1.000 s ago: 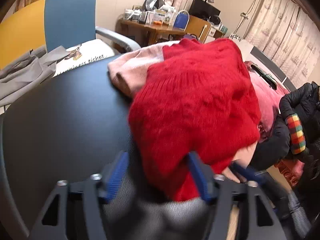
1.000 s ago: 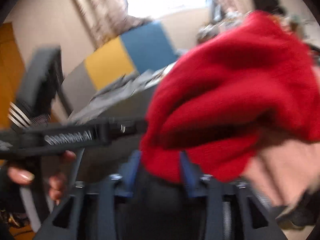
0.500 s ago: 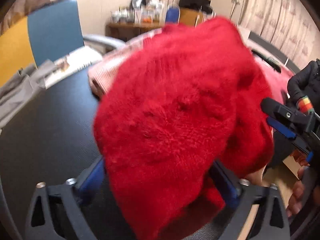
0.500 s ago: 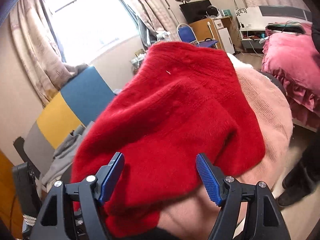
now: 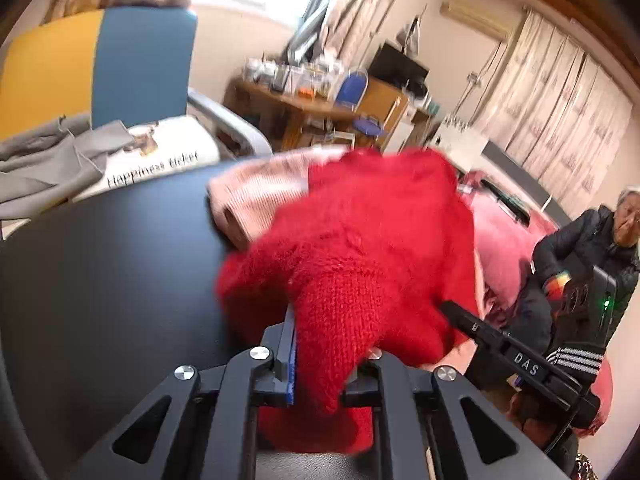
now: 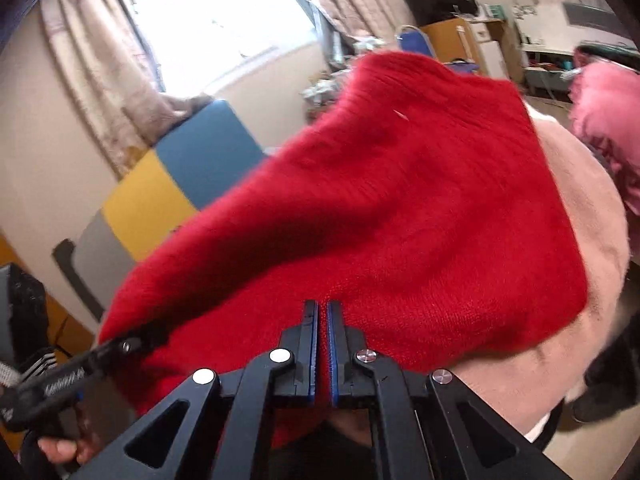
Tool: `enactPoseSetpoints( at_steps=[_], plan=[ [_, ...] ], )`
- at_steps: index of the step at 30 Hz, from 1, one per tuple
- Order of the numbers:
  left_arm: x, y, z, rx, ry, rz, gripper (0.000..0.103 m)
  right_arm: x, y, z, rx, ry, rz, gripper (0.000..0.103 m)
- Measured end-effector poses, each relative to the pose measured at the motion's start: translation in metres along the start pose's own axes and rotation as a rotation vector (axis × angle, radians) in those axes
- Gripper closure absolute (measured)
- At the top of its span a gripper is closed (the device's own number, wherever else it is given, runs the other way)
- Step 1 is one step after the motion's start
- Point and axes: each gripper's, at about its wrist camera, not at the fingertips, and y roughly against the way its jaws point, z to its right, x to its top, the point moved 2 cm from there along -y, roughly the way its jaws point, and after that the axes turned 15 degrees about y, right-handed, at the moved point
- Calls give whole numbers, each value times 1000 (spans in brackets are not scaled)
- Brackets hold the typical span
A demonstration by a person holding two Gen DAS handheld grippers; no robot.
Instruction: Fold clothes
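A fuzzy red sweater (image 5: pixel 368 232) lies bunched on a folded pale pink sweater (image 5: pixel 256 200) on the black table (image 5: pixel 100 280). My left gripper (image 5: pixel 324 360) is shut on a thick fold of the red sweater's near edge; the fabric hides its right finger. In the right wrist view the red sweater (image 6: pixel 400 200) fills the frame over the pink sweater (image 6: pixel 584 208). My right gripper (image 6: pixel 322 340) is shut, its tips pinching the red hem. Each gripper shows in the other's view, the right gripper (image 5: pixel 500 344) and the left gripper (image 6: pixel 80 372), both at the red sweater's edge.
A grey garment (image 5: pixel 40 160) and a white printed one (image 5: pixel 160 156) lie at the table's far left, by a blue and yellow chair (image 5: pixel 140 60). A person in a dark jacket (image 5: pixel 592 248) sits at the right, beside pink bedding (image 5: pixel 508 232). A cluttered wooden desk (image 5: pixel 320 108) stands behind.
Both grippers stood open around the red sweater half a second ago; both have now shut on its edge, and the sweater has bunched up between them.
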Motion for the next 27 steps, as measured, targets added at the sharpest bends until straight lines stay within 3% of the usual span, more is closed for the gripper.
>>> enactPoseSetpoints(
  at_steps=[5,10,13,14,15,18,25,26,27],
  plan=[
    [-11,34,-36,23,50,46,93,8,1,-55,128,88,2,103],
    [-23,68,-72,47,99,91,93,-7,-10,-120,210,226,-37,102],
    [-30,88,-94,61,129,119,93,-24,-15,-133,243,196,-58,84],
    [-32,95,-101,65,139,128,93,-30,-11,-131,221,193,-60,56],
    [-35,102,-108,70,149,137,93,-34,-7,-129,190,184,-54,37],
    [-50,113,-118,68,142,143,93,-43,-4,-111,153,96,-38,24],
    [-92,126,-125,78,87,121,93,-54,-55,-103,235,-44,-174,23],
    [-97,127,-127,82,87,116,93,-56,-62,-102,247,-65,-193,26],
    [-102,127,-128,86,88,111,92,-57,-69,-101,259,-85,-212,47]
  ],
)
